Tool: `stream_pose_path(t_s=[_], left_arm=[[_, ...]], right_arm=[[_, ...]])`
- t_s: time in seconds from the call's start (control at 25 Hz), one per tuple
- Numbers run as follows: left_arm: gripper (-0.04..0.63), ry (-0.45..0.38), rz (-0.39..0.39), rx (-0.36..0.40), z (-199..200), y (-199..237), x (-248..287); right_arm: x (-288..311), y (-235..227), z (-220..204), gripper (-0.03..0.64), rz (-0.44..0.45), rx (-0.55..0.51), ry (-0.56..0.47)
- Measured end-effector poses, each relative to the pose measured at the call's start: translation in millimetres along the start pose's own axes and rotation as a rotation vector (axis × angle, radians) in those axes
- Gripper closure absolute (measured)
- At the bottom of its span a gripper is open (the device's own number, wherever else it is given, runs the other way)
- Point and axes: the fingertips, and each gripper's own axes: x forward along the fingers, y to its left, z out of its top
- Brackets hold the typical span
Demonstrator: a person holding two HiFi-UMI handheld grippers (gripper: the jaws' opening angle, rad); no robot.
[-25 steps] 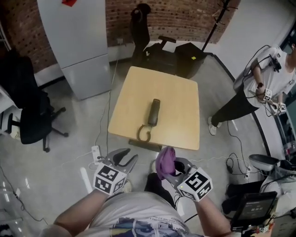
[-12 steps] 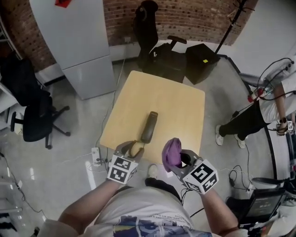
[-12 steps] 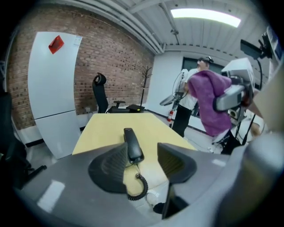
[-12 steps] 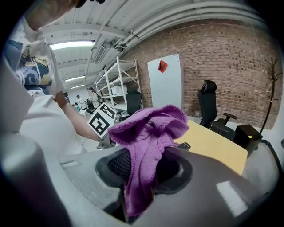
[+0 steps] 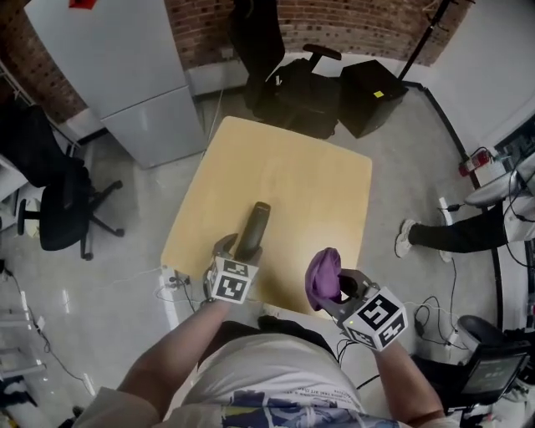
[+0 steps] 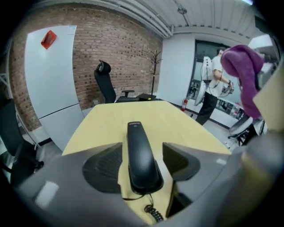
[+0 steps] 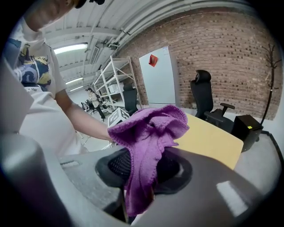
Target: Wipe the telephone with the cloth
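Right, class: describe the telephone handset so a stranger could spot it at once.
Find the pale wooden table in the room's middle. Near its left front edge lies the telephone handset. It is long, dark and rigid, with a coiled cord, unlike the soft purple cloth.

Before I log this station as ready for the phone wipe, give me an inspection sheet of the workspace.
Surface: wooden table, bare but for the telephone.
Job's things: telephone lying by the near edge; purple cloth bunched, off the table.
Clutter: nothing seen.
Grippers: left hand-held gripper jaws have just been opening, astride the telephone, pads clear; right hand-held gripper shut on the cloth.
Cables: coiled cord at the telephone's near end; power strip on floor.
Surroundings: brick wall, office chair, grey cabinet, person.
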Motion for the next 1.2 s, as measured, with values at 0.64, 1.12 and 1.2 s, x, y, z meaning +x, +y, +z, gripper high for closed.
stream_pose_path(t_s=[0.64,1.12,1.2], left_arm=[[0.336,0.051,0.096,-0.023,-14.2,13.0,47.1],[0.342,-0.12,-0.008,0.046,26.6,-10.2,-13.9],[0.342,-0.16,-0.037,0.064,37.6,-19.0,-34.7]], right_arm=[[-10.0,-26.6,-20.7,0.5,0.013,0.045,0.033],[-2.2,-29.7,34.1,0.5,-0.016,-0.027,-0.076],[-2.1,-25.6,54.6,0.5,-0.019,-0.045,-0.117]])
